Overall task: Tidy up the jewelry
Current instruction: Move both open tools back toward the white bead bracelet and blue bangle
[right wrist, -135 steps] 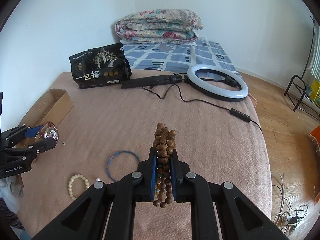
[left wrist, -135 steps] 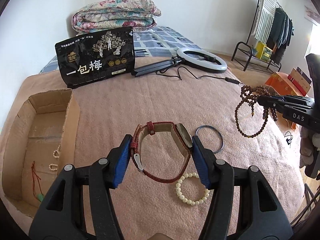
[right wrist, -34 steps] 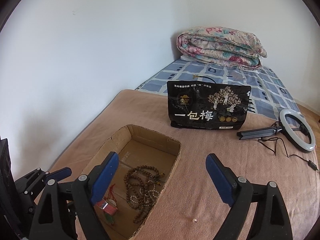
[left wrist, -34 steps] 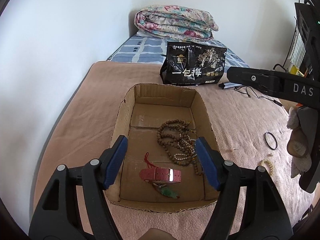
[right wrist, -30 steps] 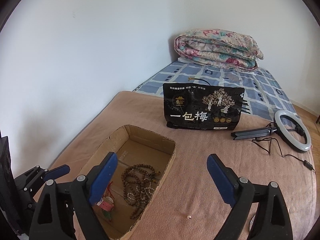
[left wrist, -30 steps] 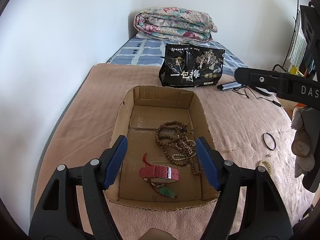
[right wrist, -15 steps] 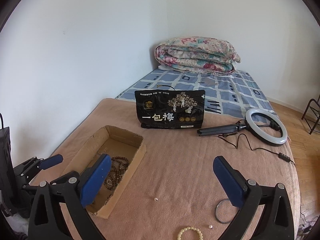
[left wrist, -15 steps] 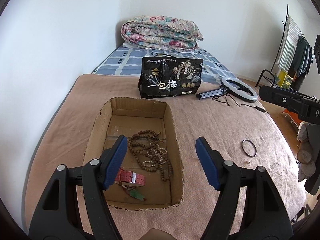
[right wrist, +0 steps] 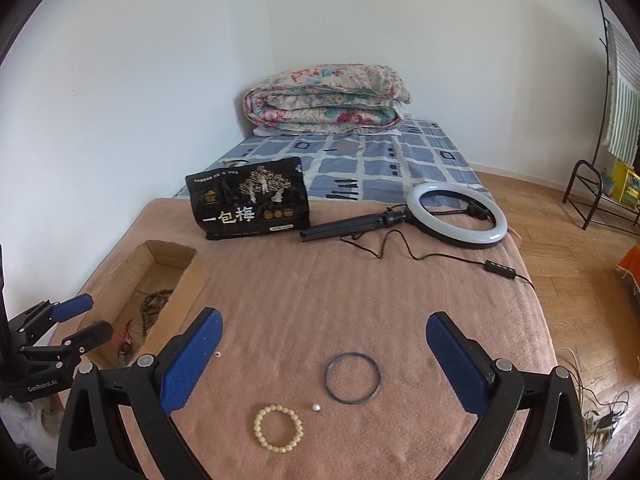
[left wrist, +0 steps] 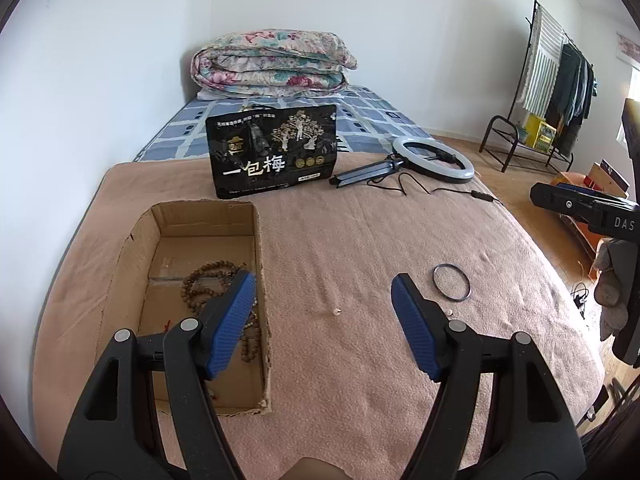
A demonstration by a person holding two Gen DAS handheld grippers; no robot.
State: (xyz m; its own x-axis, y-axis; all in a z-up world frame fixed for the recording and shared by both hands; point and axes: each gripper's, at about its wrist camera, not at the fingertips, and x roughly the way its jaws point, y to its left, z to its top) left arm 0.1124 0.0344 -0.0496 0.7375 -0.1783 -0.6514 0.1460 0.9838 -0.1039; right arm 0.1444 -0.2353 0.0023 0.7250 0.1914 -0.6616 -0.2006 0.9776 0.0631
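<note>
An open cardboard box lies on the pink blanket at the left, with brown bead strands and a red item inside. On the blanket lie a dark thin bangle, a cream bead bracelet and loose small pearls. My right gripper is wide open and empty, above the bangle and bracelet. Just right of the box, my left gripper is open and holds nothing; it also shows at the left edge of the right wrist view.
A black snack bag stands behind the box. A ring light with stand and cable lies at the back right. A folded quilt sits on the checked sheet. A clothes rack stands on the wooden floor.
Both grippers have swung right, away from the box toward the blanket's middle. The bangle, bracelet and pearls have come into the right wrist view. The right jaws stand slightly wider.
</note>
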